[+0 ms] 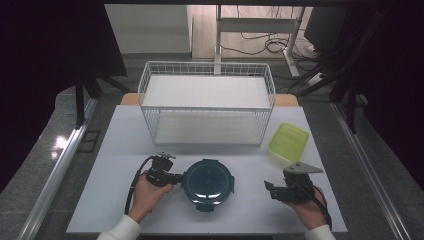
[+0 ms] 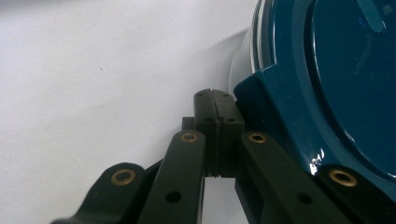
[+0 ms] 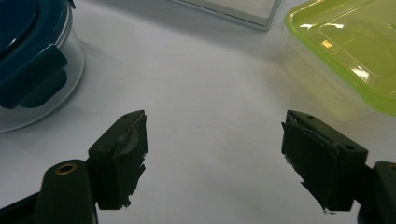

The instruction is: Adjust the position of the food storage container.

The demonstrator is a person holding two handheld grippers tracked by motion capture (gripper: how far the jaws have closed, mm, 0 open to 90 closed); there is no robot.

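A round clear container with a dark teal clip-on lid (image 1: 207, 181) stands on the white table near the front edge. My left gripper (image 1: 178, 177) lies at its left side, jaws shut with nothing between them. In the left gripper view its tips (image 2: 215, 109) rest right beside a teal lid clip (image 2: 275, 107); I cannot tell if they touch it. My right gripper (image 1: 270, 189) is held to the right of the container, apart from it, with its jaws open. The right gripper view has only bare table between the open pads (image 3: 215, 140), and the round container (image 3: 32, 60) at upper left.
A white wire rack with two shelves (image 1: 206, 102) stands at the back middle of the table (image 1: 120, 150). A rectangular container with a lime-green lid (image 1: 288, 141) sits to the right of the rack, just beyond my right gripper. Metal rails run along both table sides.
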